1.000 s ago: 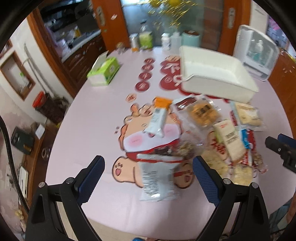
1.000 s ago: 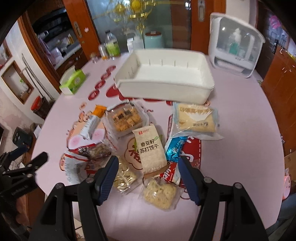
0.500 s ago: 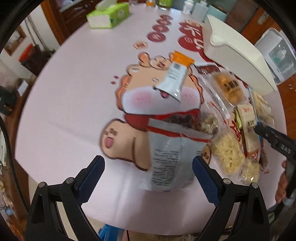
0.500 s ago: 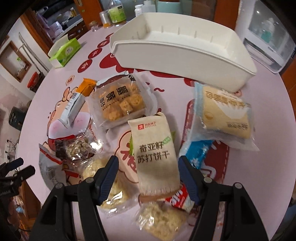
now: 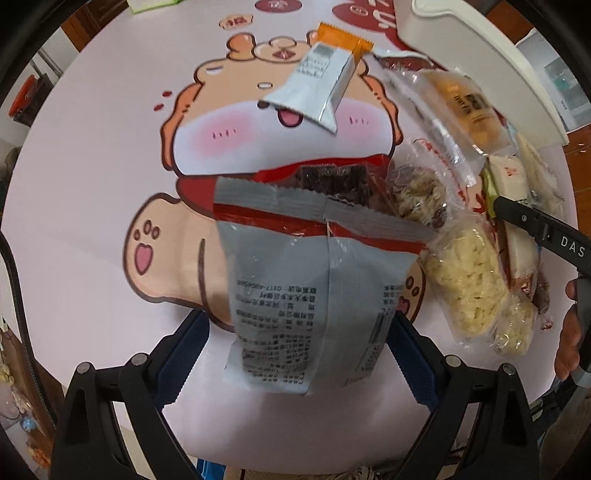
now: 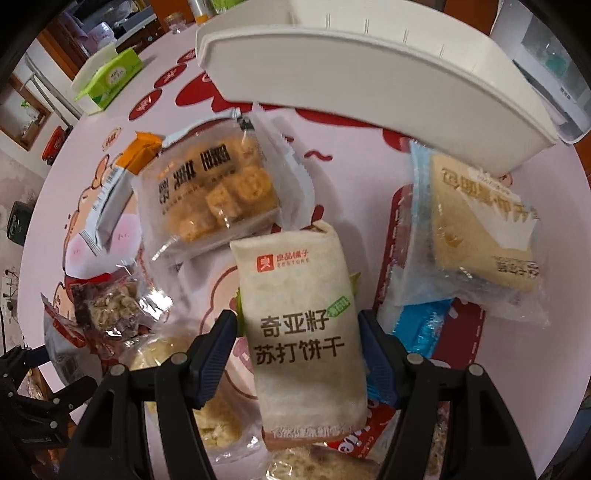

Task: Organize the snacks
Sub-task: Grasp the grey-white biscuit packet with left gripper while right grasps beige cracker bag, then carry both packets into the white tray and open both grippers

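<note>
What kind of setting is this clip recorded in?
Most likely a home dining room or kitchen: a round table with a cartoon cloth, a green tissue box on it, and wooden cabinets and bottles behind.

I'm in a home dining rm: cartoon-print table (image 5: 92, 192), tissue box (image 6: 110, 79) at far-left edge, wooden cabinets (image 6: 74, 33) behind.
</note>
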A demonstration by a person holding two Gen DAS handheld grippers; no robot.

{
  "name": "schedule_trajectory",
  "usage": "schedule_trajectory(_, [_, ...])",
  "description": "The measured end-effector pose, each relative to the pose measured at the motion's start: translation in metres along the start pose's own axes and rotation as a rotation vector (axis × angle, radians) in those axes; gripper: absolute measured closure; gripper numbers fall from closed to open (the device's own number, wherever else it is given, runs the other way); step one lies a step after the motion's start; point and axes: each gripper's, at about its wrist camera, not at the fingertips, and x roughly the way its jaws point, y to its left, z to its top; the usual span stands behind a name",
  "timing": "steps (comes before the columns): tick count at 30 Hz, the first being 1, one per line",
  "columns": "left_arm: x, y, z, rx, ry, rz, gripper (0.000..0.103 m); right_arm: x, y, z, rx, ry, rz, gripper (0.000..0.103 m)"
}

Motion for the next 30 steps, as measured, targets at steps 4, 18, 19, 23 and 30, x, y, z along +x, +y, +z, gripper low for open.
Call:
schedule_trajectory(4, [0.006, -0.004, 0.004, -0.008, 0.002, -0.006, 0.008, 0.0, -0.005, -0.001, 0.017, -0.001, 0.023, 0.041])
schedule_trajectory(18, [-0.021, 0.003, 0.005, -0.006, -0.065, -0.043, 0.056, -0.056, -0.009, -0.023, 0.041, -0.151, 0.095, 0.048])
schedule_trajectory(19, [-0.029, 0.0, 0.005, 0.003, -0.085, -0.041, 0.056, -0.063, -0.008, -0.026, 0.038, -0.166, 0.098, 0.048])
schedule_trajectory(23, [-0.07, -0.012, 0.005, 0.051, -0.169, -0.048, 0.057, -0.087, -0.002, -0.03, 0.032, -0.208, 0.115, 0.048])
schedule_trajectory(30, [-0.165, -0.043, 0.022, 0.199, -0.365, -0.048, 0.056, -0.15, -0.006, -0.024, 0.032, -0.319, 0.104, 0.048])
